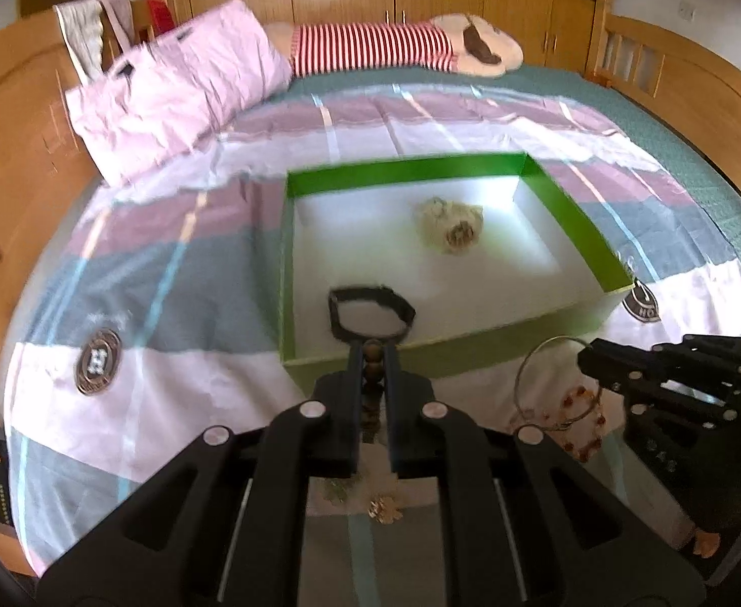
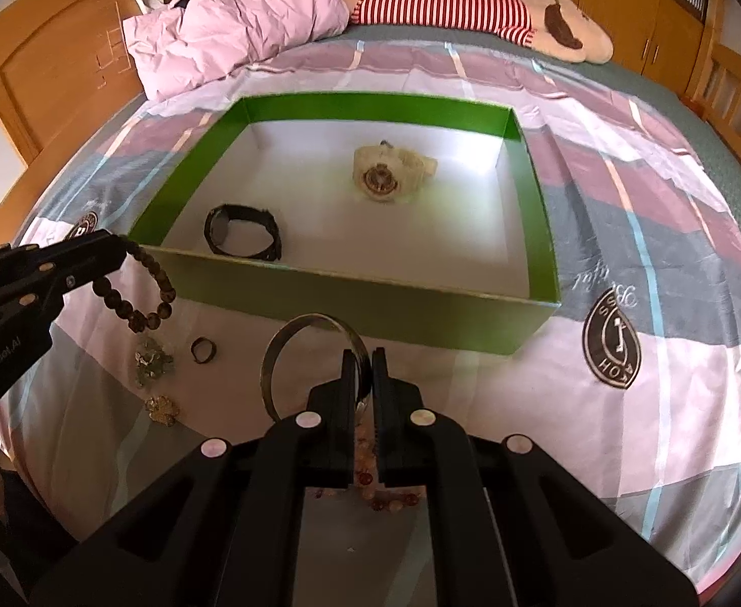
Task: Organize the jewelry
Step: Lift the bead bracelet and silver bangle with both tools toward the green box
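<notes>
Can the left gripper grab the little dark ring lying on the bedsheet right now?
Probably not yet: the left gripper is shut on the brown bead bracelet. The small dark ring lies uncovered on the sheet.

Bright daylight from windows at the frames' top; glare whitens the green cardboard box's white floor (image 2: 477, 172). Fisheye bending and dark vignette at edges; slight motion blur.

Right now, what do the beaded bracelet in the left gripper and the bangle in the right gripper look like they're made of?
The beaded bracelet, held in the left gripper, looks like wood or seed: round, dark brown, matte beads. The bangle, held in the right gripper, looks like metal: a thin, smooth band with a silvery sheen. Neither is certain from these views.
</notes>
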`<state>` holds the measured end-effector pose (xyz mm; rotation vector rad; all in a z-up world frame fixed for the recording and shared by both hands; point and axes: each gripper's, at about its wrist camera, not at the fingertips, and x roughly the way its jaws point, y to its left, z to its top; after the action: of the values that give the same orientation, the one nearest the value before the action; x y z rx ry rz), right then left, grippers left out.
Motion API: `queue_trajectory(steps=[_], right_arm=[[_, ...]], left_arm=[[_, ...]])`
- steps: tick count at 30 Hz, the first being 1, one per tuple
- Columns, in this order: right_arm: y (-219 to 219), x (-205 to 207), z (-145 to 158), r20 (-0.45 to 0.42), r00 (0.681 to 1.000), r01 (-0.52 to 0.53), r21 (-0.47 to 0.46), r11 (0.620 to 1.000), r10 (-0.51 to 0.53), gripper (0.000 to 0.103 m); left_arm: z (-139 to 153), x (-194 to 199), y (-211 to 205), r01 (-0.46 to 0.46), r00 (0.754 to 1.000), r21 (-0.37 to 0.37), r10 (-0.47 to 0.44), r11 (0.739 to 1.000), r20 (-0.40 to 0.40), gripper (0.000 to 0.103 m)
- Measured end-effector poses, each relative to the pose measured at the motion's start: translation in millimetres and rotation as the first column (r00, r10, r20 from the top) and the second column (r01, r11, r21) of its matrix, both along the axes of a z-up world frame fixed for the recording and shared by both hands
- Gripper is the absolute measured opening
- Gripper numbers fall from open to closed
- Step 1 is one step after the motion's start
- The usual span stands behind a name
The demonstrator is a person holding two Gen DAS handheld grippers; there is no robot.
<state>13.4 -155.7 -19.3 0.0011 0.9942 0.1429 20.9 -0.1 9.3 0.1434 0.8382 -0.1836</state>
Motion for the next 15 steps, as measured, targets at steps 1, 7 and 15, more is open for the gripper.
queue_trajectory(steps=[1,7,15], right_arm=[[0,-2,6,0.032,0.999,0.000,0.007,1.000,0.000,0.006],[-6,-10,31,0.178,0.984,0.006,0.040,0.999,-0.013,0.006],[-14,-8,40,0.220,0.974,0.036,0.073,0.997,-0.051,0.006]], left_arm=[[3,-2,0,-0.002,1.000,0.004,0.002,1.000,0.022,0.008],[19,-8,5,-0.026,0.992,-0.013,0.027,1.000,0.123,0.008],[26,-5,10,-0.051,0.988,-0.034,0.056,0.998,0.147,0.008]])
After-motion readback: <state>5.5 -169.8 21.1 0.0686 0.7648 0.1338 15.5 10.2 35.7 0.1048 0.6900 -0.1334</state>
